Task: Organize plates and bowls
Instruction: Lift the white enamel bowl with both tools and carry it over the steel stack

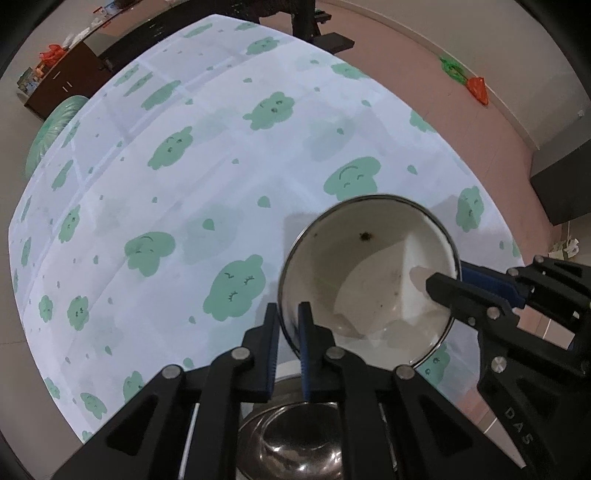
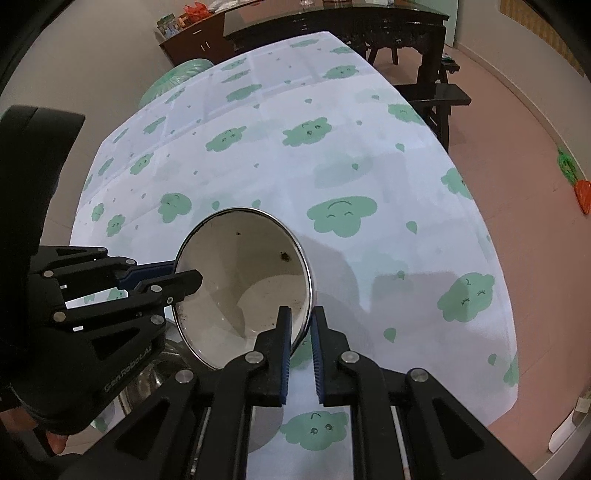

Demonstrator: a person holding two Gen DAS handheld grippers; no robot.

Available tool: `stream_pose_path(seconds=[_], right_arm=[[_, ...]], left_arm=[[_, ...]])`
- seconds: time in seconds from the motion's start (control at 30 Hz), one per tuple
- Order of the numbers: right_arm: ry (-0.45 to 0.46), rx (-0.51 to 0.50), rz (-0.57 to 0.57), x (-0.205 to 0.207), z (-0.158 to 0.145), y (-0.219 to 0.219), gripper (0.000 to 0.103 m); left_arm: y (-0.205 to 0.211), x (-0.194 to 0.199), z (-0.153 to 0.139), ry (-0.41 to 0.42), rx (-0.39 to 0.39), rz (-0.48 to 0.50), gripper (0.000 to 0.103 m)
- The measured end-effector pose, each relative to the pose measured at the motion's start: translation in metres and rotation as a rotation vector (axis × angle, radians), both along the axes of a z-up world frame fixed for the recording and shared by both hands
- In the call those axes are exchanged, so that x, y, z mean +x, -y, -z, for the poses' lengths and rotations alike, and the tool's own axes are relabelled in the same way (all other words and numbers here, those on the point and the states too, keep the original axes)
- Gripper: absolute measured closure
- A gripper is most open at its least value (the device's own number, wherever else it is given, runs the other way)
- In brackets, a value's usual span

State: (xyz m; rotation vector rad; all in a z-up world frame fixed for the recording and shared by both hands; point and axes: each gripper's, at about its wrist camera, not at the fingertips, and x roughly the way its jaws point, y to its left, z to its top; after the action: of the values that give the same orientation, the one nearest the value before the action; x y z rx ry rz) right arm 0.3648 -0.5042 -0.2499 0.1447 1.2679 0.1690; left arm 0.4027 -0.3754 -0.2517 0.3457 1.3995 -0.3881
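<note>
A white enamel bowl with a dark metal rim is held in the air above the table, tilted with its inside toward both cameras; it also shows in the right wrist view. My left gripper is shut on its left rim. My right gripper is shut on the opposite rim, and shows in the left wrist view at the right. The left gripper shows in the right wrist view at the left. A shiny steel bowl sits below the held bowl.
The table wears a white cloth with green cloud faces. A dark wooden sideboard and bench stand beyond its far edge. The pink floor lies to the right, with a green and orange toy on it.
</note>
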Motion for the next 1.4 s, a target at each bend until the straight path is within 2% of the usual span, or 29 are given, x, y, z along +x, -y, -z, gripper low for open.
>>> stream_pose_path(seconds=[0.77,1.4], right_arm=[[0.058,-0.013,-0.033,-0.021,-0.038,-0.018,0.091],[0.058,-0.013,-0.076,-0.041,-0.047,-0.045,0.091]], left_arm=[[-0.021,-0.022,-0.033,0.043,-0.025,-0.033,0.096],[-0.052,-0.044,-0.045,0.05,-0.035,-0.06,0.096]])
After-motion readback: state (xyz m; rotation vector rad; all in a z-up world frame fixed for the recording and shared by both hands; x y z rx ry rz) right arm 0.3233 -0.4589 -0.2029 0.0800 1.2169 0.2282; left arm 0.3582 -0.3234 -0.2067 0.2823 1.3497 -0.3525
